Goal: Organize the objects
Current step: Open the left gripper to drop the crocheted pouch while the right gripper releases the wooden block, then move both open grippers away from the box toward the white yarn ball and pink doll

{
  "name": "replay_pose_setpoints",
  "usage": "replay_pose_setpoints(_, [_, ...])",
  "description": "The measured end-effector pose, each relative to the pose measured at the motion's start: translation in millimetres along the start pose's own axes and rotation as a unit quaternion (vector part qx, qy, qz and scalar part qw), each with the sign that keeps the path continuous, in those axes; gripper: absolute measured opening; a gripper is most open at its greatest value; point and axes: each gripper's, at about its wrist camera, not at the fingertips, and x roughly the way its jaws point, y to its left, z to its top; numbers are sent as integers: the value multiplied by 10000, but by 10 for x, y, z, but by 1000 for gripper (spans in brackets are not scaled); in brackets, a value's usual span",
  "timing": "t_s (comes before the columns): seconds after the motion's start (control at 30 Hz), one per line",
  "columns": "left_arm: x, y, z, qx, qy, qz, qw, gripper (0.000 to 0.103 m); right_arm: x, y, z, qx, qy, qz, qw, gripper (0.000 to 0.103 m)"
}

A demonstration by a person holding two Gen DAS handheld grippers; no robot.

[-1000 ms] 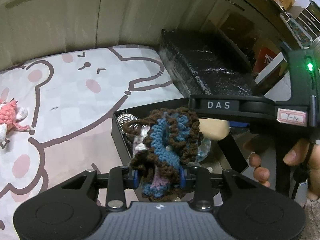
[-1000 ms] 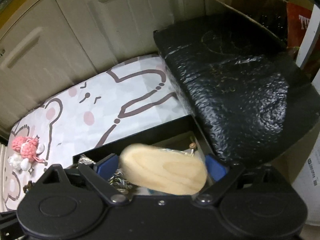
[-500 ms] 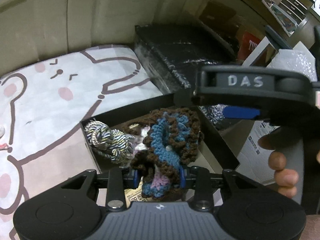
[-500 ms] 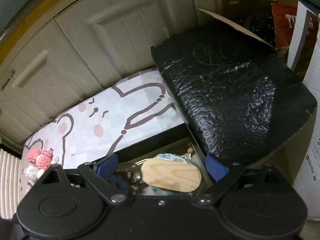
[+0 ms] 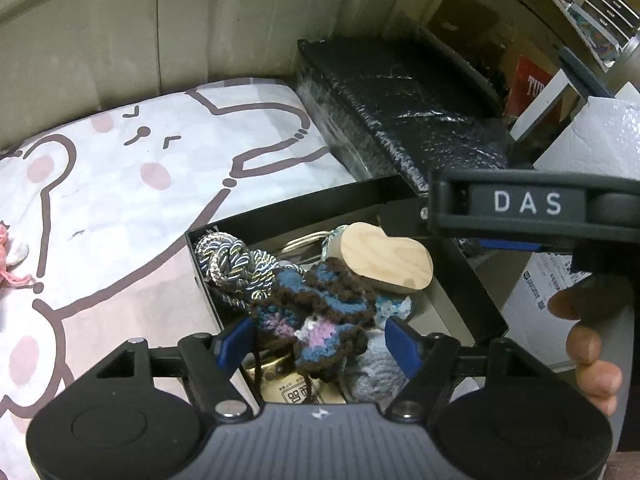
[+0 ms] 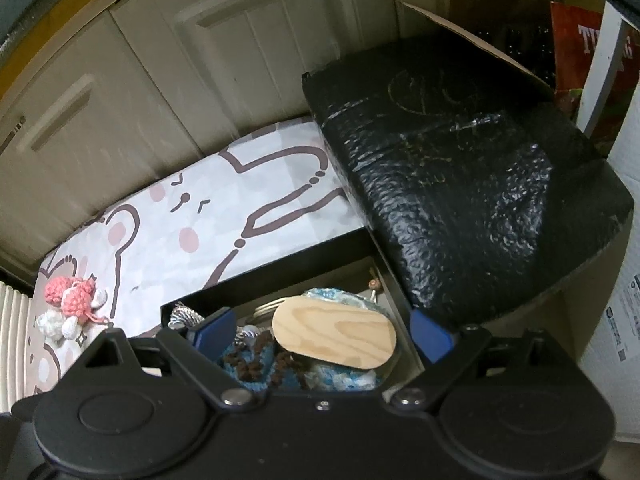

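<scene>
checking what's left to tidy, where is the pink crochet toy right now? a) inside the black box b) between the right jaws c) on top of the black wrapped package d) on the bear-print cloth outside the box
d, the pink crochet toy lies on the bear-print cloth, off to the left and well clear of the black box.

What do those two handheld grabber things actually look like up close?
Both are black plastic. The left gripper has a grey ribbed body, round discs on either side and blue pads on its jaws. The right gripper has the same blue pads and, seen from the left wrist view, white letters "DAS" on its side.
</scene>
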Motion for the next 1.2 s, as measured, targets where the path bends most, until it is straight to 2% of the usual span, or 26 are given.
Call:
replay_pose_setpoints(0.3, [-70, -26, -1, 14, -13, 37, 10000, 75, -60, -19, -3, -132, 16, 38, 9999, 94])
replay_pose_setpoints(0.7, [-334, -57, 5, -8, -255, 80, 9996, 83, -368, -55, -29, -261, -269, 141, 9992, 94])
replay_pose_setpoints(1.2, [-739, -51, -20, 48, -606, 261, 9978, 88, -770, -158, -161, -199, -625, 226, 9976, 94])
